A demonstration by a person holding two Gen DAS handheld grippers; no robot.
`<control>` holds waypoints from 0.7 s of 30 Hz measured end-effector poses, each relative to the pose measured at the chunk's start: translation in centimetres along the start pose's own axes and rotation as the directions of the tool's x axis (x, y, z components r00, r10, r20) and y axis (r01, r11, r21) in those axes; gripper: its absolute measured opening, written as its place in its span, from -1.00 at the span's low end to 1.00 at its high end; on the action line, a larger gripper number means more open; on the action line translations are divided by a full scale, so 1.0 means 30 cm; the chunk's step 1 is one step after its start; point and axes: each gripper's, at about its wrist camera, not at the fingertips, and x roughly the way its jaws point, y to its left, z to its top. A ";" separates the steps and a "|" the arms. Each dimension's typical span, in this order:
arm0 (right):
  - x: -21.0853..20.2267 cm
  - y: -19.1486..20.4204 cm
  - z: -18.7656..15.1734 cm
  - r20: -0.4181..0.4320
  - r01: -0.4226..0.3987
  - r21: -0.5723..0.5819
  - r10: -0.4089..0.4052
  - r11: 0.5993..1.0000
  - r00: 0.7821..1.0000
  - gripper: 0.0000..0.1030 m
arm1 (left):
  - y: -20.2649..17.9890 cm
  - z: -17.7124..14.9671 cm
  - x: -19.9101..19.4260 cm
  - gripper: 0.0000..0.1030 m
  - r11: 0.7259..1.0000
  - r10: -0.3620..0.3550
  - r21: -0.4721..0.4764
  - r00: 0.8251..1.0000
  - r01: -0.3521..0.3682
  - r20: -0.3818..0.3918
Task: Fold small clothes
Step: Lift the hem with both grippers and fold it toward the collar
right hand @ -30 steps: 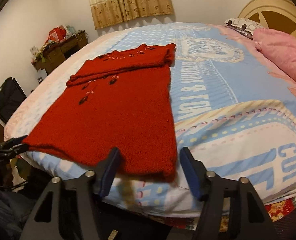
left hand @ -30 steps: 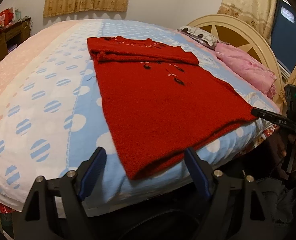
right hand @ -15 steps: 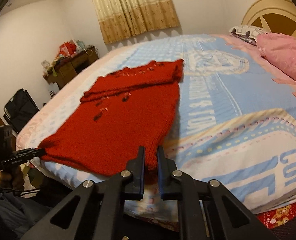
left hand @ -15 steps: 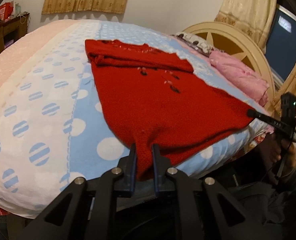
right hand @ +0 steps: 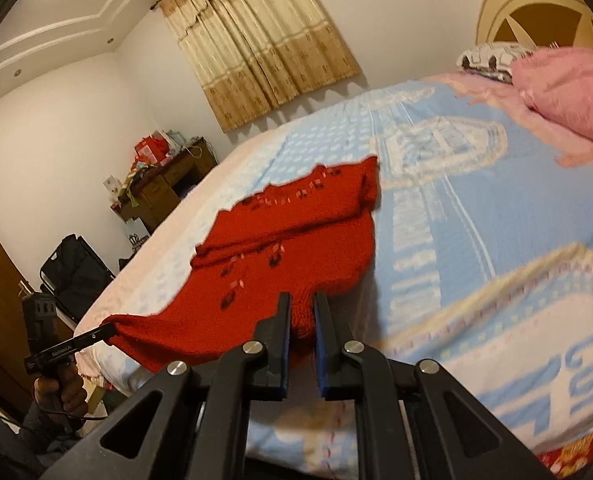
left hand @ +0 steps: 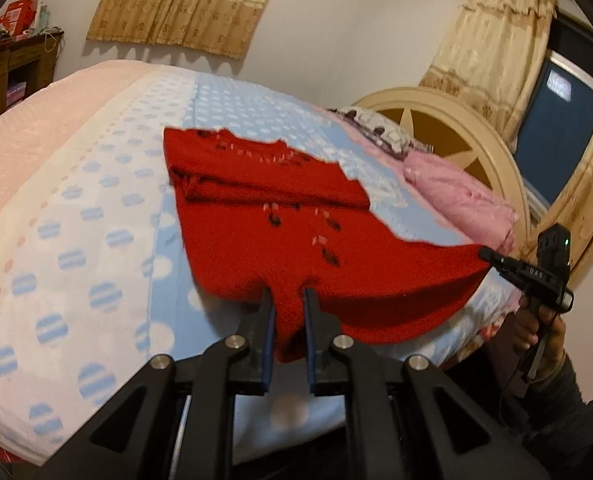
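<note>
Red knitwear dominates both views: a small red sweater (left hand: 280, 216) lies on a bed (left hand: 96, 208) covered with a pale blue, white and pink spotted blanket, its sleeves folded across the chest at the far end. The left gripper (left hand: 287, 300) pinches one corner of the near hem, its two black fingers (left hand: 265, 320) pressed in on the knit so that a fold of red cloth shows between them. The right gripper (right hand: 301, 304) grips the other hem corner in the same way, its fingers (right hand: 281, 320) clamped on a bunched bit of the fabric. Between the two corners the hem hangs raised off the blanket in a shallow sag, while the upper part of the sweater rests flat on the bed. In the left wrist view the right gripper appears at the right edge, held in a hand (left hand: 536, 328) with the stretched corner at its tip; in the right wrist view the left gripper shows at the left edge in the other hand (right hand: 62, 392). A pink pillow (left hand: 460, 196) lies near the round headboard (left hand: 456, 120), well apart from the sweater. Beige curtains (right hand: 256, 40) hang on the far wall, and a cluttered wooden desk (right hand: 164, 184) stands in the corner.
</note>
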 end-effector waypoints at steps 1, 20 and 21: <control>0.003 0.008 0.018 0.007 -0.007 -0.004 0.007 1.000 1.000 -0.82 | 0.000 0.020 -0.005 -0.76 1.000 -0.006 -0.006 1.000 0.006 0.014; 0.184 0.064 0.379 0.050 -0.021 -0.055 0.024 0.998 0.998 -0.82 | 0.081 0.371 0.086 -0.78 1.000 0.021 -0.020 0.996 -0.019 0.087; 0.196 0.067 0.396 0.049 -0.019 -0.056 0.022 0.998 0.999 -0.83 | 0.090 0.388 0.102 -0.78 0.999 0.023 -0.024 0.996 -0.021 0.082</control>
